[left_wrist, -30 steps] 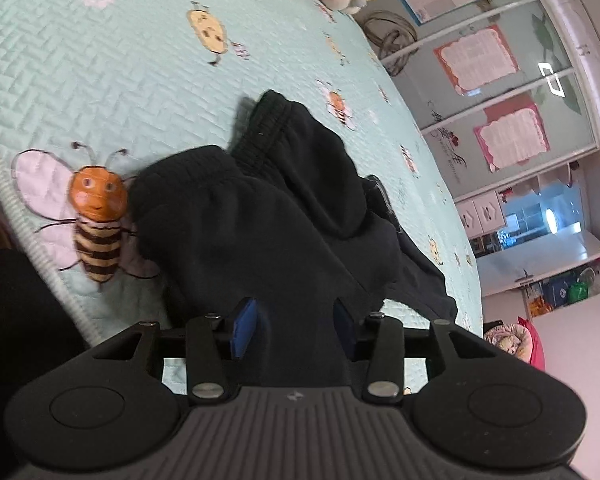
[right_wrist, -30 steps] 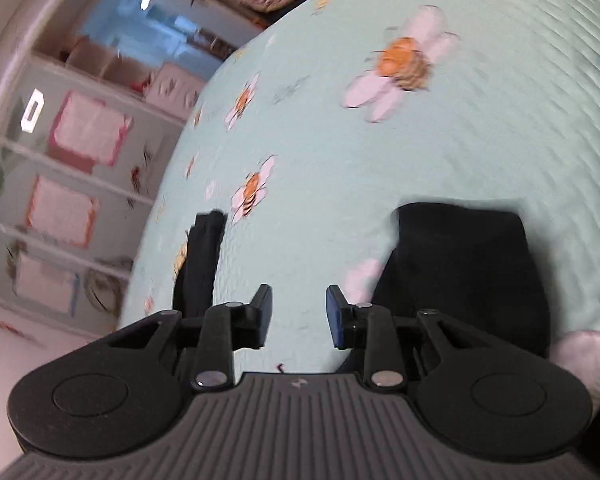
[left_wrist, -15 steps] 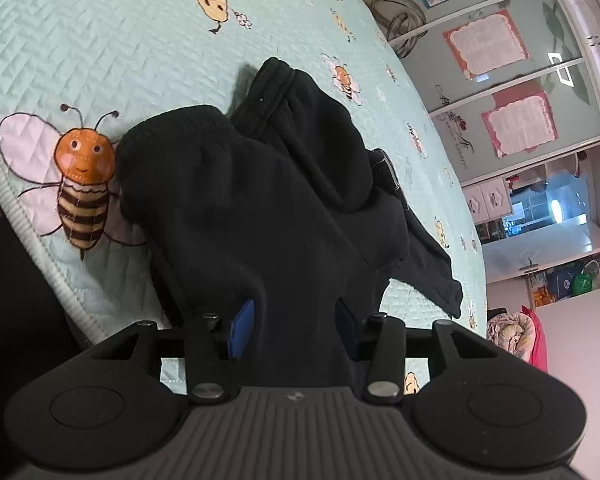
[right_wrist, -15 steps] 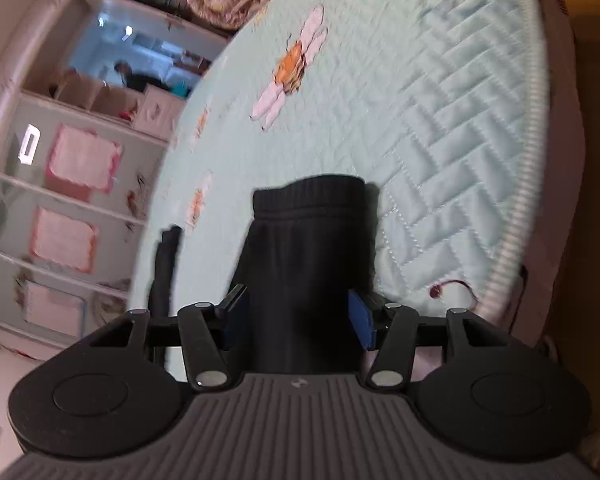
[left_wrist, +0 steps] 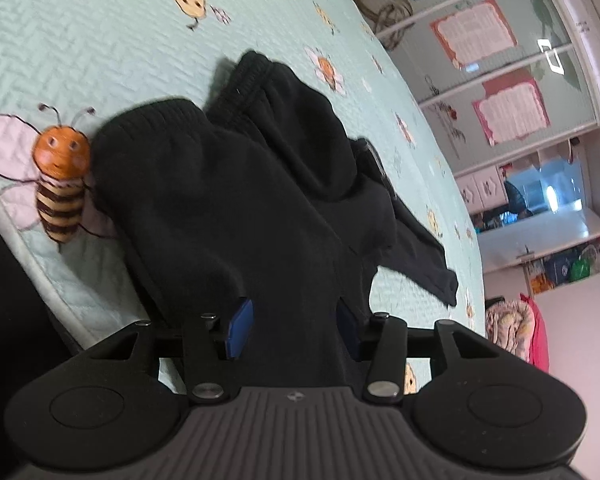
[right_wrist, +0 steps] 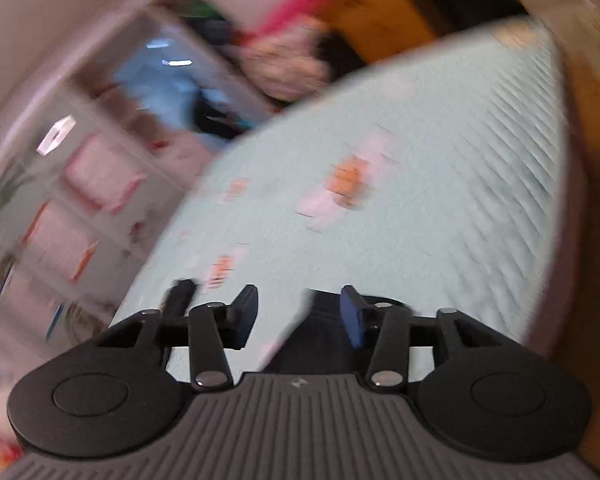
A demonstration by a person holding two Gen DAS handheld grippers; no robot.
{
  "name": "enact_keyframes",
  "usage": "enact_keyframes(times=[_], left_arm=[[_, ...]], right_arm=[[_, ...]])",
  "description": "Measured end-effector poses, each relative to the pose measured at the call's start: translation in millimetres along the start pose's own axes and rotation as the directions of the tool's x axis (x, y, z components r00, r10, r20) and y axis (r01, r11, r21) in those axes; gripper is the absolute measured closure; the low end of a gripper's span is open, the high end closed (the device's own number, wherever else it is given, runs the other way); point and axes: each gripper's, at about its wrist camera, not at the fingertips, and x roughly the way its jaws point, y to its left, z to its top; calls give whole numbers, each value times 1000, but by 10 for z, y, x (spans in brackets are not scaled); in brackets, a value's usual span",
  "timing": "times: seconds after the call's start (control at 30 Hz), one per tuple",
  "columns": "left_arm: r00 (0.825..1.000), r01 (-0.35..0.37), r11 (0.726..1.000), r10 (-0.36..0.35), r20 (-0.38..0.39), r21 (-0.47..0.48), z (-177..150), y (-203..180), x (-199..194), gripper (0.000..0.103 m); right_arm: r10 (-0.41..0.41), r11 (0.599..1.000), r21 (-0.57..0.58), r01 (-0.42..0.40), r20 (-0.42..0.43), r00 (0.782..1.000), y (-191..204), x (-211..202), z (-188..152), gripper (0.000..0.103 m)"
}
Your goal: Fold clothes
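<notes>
So the whole scene is a bed (left_wrist: 100, 40) with a mint quilted cover printed with bees, and a pair of black sweatpants (left_wrist: 240, 200) is lying rumpled on it, near the edge. The legs run away ahead of the left gripper (left_wrist: 292, 326), both ribbed cuffs at the far end, one leg lapped partly over the other. The left gripper sits right at the near end of the pants with its blue pads partway apart and black fabric filling the gap between them, though I honestly can't tell if the pads are pressing on it or just straddling it. The right gripper (right_wrist: 300, 318) view is smeared with motion blur; its pads are also partway apart, with a strip of the black fabric (right_wrist: 320, 332) just below and between them, not visibly pinched. Looks to me like the setup stage: getting hold of the near end on both sides. Next move probably needs both grippers closing firmly on the cloth, then lifting evenly to flatten the legs.
</notes>
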Motion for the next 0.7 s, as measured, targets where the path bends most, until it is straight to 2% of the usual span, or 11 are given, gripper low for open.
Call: enact_keyframes(times=[0.03, 0.07, 0.13, 0.17, 0.23, 0.3, 0.4, 0.47, 0.5, 0.63, 0.7], left_arm=[[1000, 0, 1000, 0, -7, 2, -9, -10, 24, 54], [1000, 0, 1000, 0, -8, 0, -10, -8, 30, 54], [1000, 3, 1000, -3, -4, -8, -16, 5, 14, 54], [1000, 3, 1000, -3, 0, -11, -17, 20, -4, 53], [1000, 3, 1000, -3, 7, -20, -16, 58, -52, 53], [1000, 6, 999, -6, 15, -32, -12, 105, -107, 53], [999, 10, 999, -9, 31, -43, 5, 183, -196, 50], [999, -1, 999, 3, 36, -55, 31, 246, -211, 49], [999, -8, 998, 10, 34, -64, 41, 275, -194, 49], [1000, -22, 996, 22, 7, -84, 45, 322, -77, 49], [1000, -23, 997, 22, -14, -77, 24, 296, 1, 49]], right_arm=[[57, 996, -59, -60, -49, 997, 154, 43, -56, 49], [113, 984, -121, -133, -156, 981, 335, 175, -145, 47], [183, 935, -225, -274, -356, 917, 696, 433, -329, 46], [167, 905, -298, -304, -408, 897, 875, 535, -439, 44], [113, 799, -473, -370, -486, 867, 1241, 695, -684, 40], [62, 648, -622, -439, -532, 845, 1522, 806, -921, 40], [-11, 422, -797, -432, -481, 876, 1694, 924, -1040, 40], [-36, 319, -847, -426, -460, 887, 1648, 1044, -934, 39], [-52, 275, -858, -433, -463, 885, 1616, 1115, -866, 39], [-148, 186, -807, -560, -587, 796, 1439, 1434, -584, 39], [-193, 119, -781, -613, -624, 757, 1426, 1541, -590, 39]])
